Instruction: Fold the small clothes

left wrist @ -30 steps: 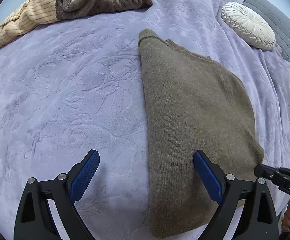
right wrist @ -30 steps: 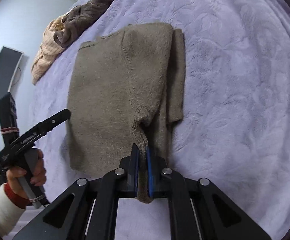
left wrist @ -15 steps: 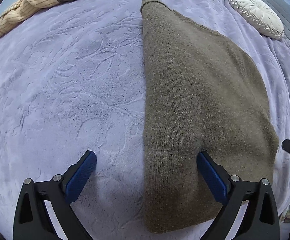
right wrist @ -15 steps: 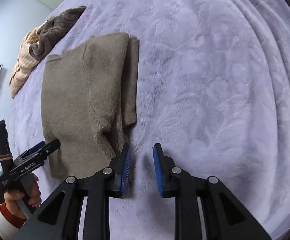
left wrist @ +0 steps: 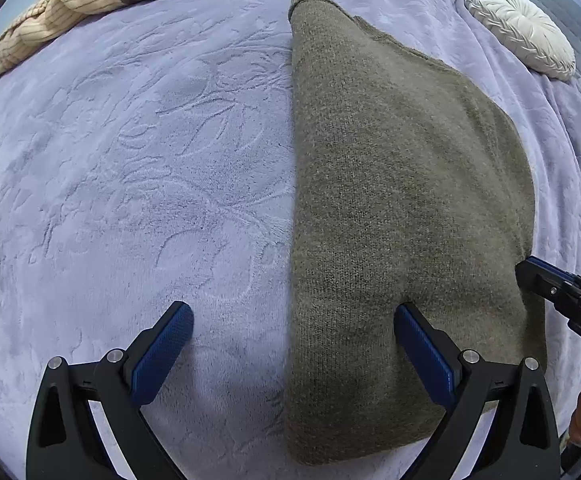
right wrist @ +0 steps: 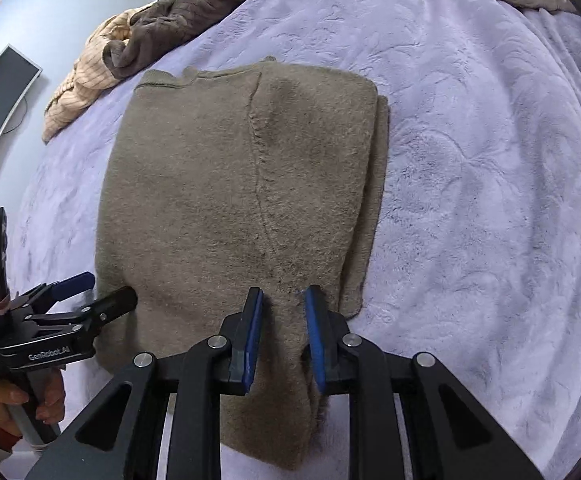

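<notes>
Item: olive-brown knitted sweater (right wrist: 226, 200), part-folded, flat on the lilac embossed bed blanket (left wrist: 130, 160). Left tool (left wrist: 290, 344) spread wide, straddling its left edge. Right tool (right wrist: 282, 320) part-spread astride the near hem; pinch both layers squarely before lifting.

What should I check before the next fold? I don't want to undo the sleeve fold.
1. Sweater lies flat on the blanket: ok.
2. Folded sleeve rests on the body: ok.
3. Right gripper open, pads either side of the near cuff, not clamped: ok.
4. Left gripper open, straddling the sweater's left edge: ok.
5. Other clothes apart from the sweater: ok.
6. Underside layers smooth: cannot tell.
</notes>
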Motion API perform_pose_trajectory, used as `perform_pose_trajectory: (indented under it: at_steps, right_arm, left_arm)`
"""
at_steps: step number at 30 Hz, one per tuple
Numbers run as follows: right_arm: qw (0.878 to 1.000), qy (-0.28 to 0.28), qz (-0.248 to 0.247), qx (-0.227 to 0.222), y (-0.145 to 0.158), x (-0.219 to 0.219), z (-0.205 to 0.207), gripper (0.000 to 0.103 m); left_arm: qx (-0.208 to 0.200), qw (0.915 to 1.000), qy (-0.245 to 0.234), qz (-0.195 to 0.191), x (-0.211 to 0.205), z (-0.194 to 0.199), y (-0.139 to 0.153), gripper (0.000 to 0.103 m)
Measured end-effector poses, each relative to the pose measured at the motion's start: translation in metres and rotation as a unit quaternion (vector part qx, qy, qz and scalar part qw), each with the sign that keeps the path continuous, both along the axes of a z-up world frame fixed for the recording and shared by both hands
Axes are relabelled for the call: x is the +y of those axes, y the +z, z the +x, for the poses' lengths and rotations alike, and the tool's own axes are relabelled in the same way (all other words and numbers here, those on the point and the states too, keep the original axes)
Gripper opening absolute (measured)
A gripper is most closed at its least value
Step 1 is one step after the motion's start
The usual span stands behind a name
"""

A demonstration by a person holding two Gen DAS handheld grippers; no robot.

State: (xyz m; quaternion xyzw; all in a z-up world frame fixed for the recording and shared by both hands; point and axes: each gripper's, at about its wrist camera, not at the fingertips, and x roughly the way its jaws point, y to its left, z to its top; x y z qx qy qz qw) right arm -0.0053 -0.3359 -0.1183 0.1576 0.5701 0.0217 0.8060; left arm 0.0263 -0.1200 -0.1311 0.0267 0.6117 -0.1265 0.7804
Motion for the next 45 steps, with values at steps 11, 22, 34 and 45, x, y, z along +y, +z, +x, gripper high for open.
perform_pose_trajectory:
  at_steps: [11,22,34,45]
  right_arm:
    - [1.000,0.003,0.001,0.003,-0.001,-0.001,0.000,0.026]
    - [1.000,-0.011,0.017,-0.002,-0.001,-0.007,-0.004,0.026]
    - [0.999,-0.014,0.050,-0.005,0.004,-0.012,-0.005,0.043]
    - [0.985,-0.087,0.145,-0.022,0.002,-0.064,-0.006,0.051]
  left_arm:
    - [0.012,0.9999,0.007,-0.001,0.003,0.004,-0.002,0.102]
    - [-0.002,0.9996,-0.002,0.027,-0.005,-0.001,0.004,0.102]
    - [0.041,0.9991,-0.011,-0.001,0.001,0.005,-0.005,0.102]
    - [-0.013,0.9970,0.040,-0.065,0.026,0.037,0.021,0.102]
